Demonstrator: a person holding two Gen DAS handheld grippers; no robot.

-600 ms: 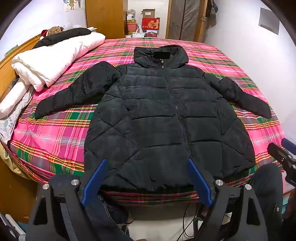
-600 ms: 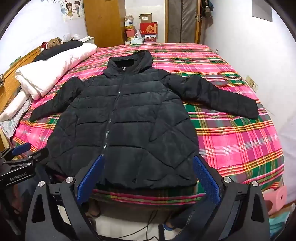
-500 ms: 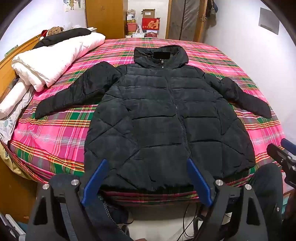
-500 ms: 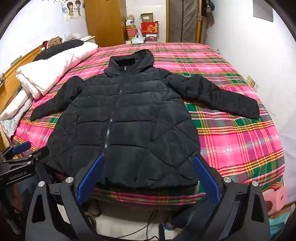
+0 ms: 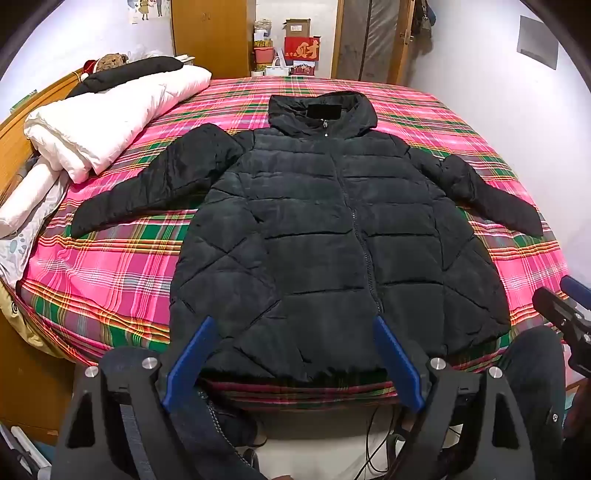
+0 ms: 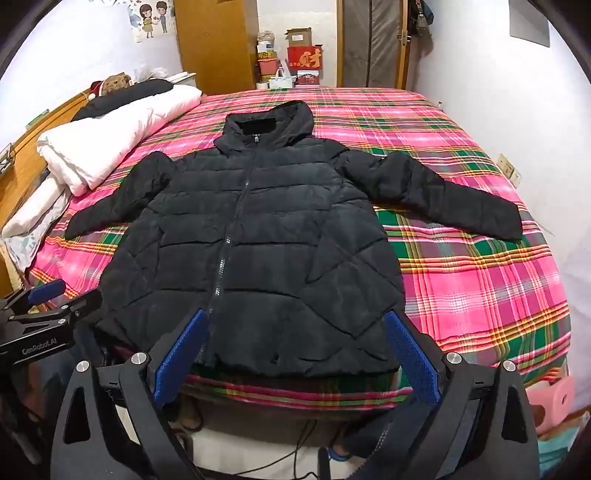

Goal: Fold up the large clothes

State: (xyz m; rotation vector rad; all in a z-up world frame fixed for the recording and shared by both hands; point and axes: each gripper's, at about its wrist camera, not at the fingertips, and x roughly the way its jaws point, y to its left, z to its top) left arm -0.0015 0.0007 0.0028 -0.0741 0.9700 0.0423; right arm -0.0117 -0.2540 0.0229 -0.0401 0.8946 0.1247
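Nearest me, my left claw (image 5: 291, 363) hangs spread wide with nothing between its blue pads (image 5: 188, 363), tilted down at the near bed edge. My right claw (image 6: 295, 356) is likewise fully spread and empty, its blue pads (image 6: 412, 360) framing the jacket hem. In the right wrist view the left claw's body shows at the left edge, with white lettering reading "GenRobot.AI". Dark trouser legs (image 5: 532, 365) of the person stand below the bed edge, with cables on the floor.

The black quilted jacket (image 5: 325, 251) lies flat, front up and zipped, on the pink-green plaid bed (image 5: 110, 273). Hem toward me, just at the near edge; hood (image 5: 321, 110) away from me; both sleeves spread out to the sides, apart from the body. Neither claw touches it.

Left of the jacket, a rolled white duvet (image 5: 107, 122) lies along the wooden headboard, a black pillow (image 5: 133, 72) on top of it.

Far end: a wooden wardrobe (image 6: 214, 44), stacked boxes, a red box (image 6: 304, 59) bearing a gold Chinese character "财". A cartoon couple poster (image 6: 149, 18) hangs on the wall; its small text is unreadable.
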